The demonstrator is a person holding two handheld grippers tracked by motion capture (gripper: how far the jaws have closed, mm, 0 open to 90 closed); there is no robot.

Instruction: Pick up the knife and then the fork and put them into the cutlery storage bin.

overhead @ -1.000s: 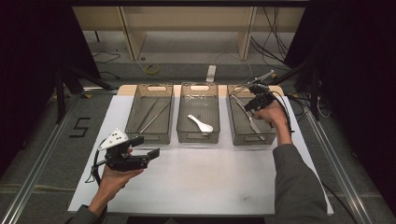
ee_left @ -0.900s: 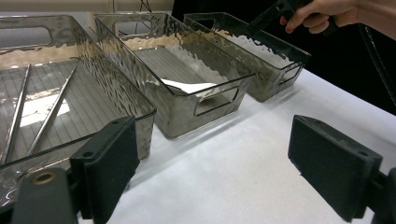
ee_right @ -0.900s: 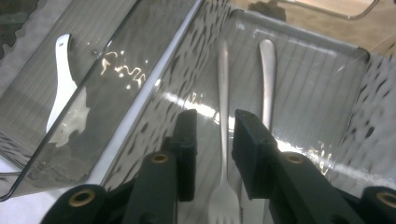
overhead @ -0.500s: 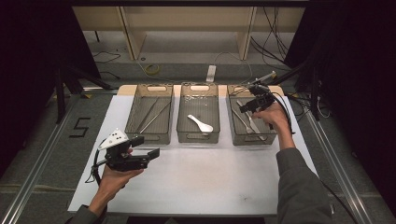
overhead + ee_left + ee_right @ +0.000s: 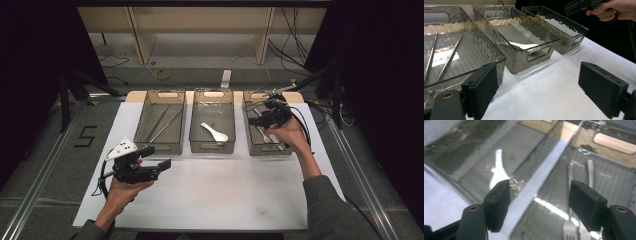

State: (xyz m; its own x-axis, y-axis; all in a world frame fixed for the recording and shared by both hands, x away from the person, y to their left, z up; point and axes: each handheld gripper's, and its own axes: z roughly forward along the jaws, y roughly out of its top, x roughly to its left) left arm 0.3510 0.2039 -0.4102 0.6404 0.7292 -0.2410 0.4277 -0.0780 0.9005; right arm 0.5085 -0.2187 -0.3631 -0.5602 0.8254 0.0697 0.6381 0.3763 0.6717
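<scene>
Three smoky clear bins stand in a row at the far side of the white mat. The left bin (image 5: 160, 120) holds long metal chopsticks (image 5: 448, 59). In the middle bin (image 5: 212, 122) lies a white spoon (image 5: 214, 132), also in the right gripper view (image 5: 497, 173). Metal forks (image 5: 570, 195) lie in the right bin (image 5: 262, 142). My left gripper (image 5: 160, 157) hovers open over the mat just in front of the left bin, nothing between its jaws. My right gripper (image 5: 255, 121) is open above the right bin's left side, nothing held.
The white mat (image 5: 215, 190) covers the table in front of the bins. Wooden shelf legs (image 5: 140, 35) and cables (image 5: 295, 30) lie beyond the table's far edge. A metal rail (image 5: 350, 165) runs along the right side, and a "5" mark (image 5: 85, 136) sits left of the mat.
My right gripper has shifted slightly over the right bin, toward its left side. The left gripper has stayed where it was.
</scene>
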